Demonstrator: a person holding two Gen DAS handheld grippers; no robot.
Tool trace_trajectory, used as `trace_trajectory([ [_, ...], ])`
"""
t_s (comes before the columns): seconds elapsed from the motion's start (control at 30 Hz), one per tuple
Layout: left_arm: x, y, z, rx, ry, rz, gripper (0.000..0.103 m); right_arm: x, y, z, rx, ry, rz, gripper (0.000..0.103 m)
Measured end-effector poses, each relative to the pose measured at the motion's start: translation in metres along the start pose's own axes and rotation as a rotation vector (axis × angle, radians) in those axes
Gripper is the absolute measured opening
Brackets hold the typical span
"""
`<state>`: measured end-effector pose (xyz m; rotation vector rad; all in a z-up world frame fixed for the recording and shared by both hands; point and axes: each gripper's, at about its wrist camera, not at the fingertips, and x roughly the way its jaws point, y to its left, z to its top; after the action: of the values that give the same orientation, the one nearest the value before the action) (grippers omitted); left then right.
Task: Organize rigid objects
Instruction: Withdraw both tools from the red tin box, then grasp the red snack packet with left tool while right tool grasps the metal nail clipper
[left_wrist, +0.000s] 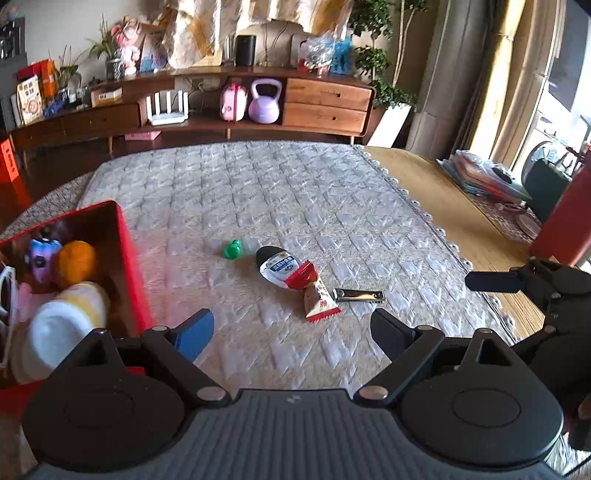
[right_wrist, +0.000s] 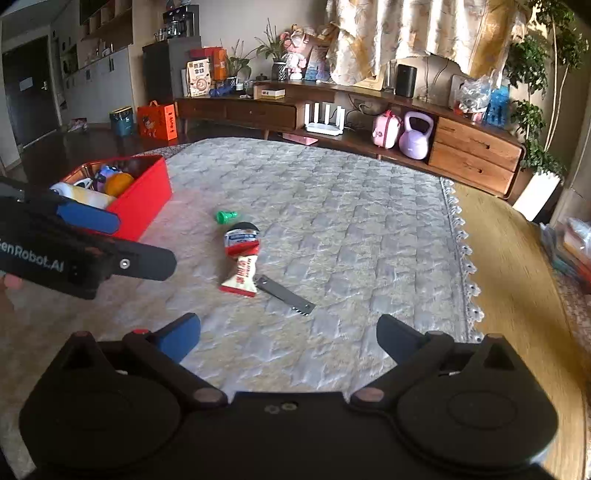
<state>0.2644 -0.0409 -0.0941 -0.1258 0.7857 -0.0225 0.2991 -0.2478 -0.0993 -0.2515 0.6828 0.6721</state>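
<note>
Red box left of my left gripper is part-filled; snack packet, nail clipper and green piece wait ahead; both it and my right gripper gape, empty.

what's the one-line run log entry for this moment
left gripper: open, empty | right gripper: open, empty | red box: part filled | nail clipper, snack packet: on mat

A green stamp, a black-capped packet, a red-white wrapper and a metal clipper lie on the quilt beside a filled red box.
</note>
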Motion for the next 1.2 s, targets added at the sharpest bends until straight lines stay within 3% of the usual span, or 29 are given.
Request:
trace_trajectory([
  [0.3, 0.045, 0.002, 0.011, -0.097, 0.047, -0.006, 0.092, 0.029, -0.007, 0.006, -0.121, 0.0, 0.068, 0.087],
  [0.63, 0.077, -0.002, 0.013, -0.134, 0.047, 0.022, 0.091, 0.063, -0.01, 0.01, -0.167, 0.024, 0.124, 0.06],
  [0.8, 0.089, 0.001, 0.014, -0.161, 0.066, 0.024, 0.073, 0.063, -0.011, 0.011, -0.16, 0.012, 0.162, 0.049],
  [0.9, 0.091, -0.001, 0.014, -0.142, 0.053, 0.034, 0.071, 0.062, -0.011, 0.01, -0.151, 0.01, 0.171, 0.041],
  [1.0, 0.091, -0.004, 0.013, -0.117, 0.039, 0.036, 0.058, 0.06, -0.009, 0.009, -0.129, 0.011, 0.145, 0.031],
  [1.13, 0.091, -0.007, 0.012, -0.092, 0.031, 0.036, 0.05, 0.057, -0.008, 0.007, -0.066, 0.01, 0.099, 0.016],
  [1.2, 0.091, -0.009, 0.011, -0.066, 0.027, 0.044, 0.037, 0.056, -0.007, 0.005, -0.043, 0.004, 0.072, 0.013],
])
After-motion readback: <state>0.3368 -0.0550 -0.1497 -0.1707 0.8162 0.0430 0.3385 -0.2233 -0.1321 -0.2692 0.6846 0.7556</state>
